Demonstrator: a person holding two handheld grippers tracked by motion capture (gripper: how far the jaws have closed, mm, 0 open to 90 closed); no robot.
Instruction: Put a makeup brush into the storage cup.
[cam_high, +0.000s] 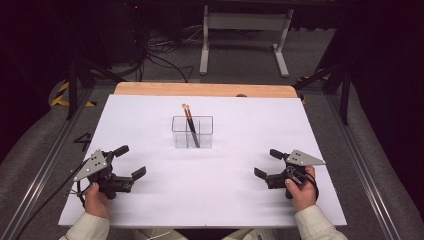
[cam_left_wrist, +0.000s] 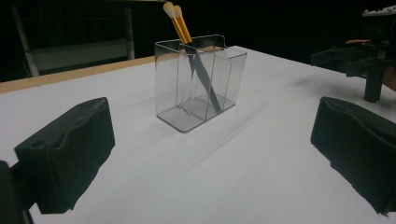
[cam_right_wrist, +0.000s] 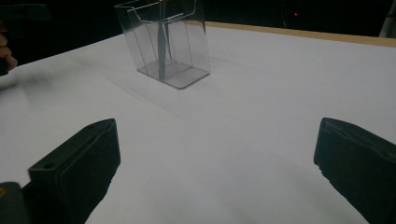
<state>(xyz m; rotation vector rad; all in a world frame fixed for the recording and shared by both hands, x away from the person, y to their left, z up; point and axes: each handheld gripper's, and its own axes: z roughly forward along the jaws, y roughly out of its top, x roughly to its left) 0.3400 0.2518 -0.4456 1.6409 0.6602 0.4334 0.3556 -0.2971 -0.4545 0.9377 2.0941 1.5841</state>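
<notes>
left tongs (cam_high: 131, 162): we see them wide open, holding nothing, on the table (cam_high: 215, 200)
right tongs (cam_high: 265, 163): same, wide open, empty
brushes (cam_high: 190, 125): two, standing in clear organiser (cam_high: 192, 132), ahead of and between both tongs
axis: handles lean, bristle ends up and tilted away from us
nearer: we judge both about equal

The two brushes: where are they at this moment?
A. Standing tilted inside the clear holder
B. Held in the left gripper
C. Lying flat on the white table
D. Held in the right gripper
A. The two brushes lean inside the clear holder, tips above its rim, while the left gripper and the right gripper are both open, apart from it.
</notes>
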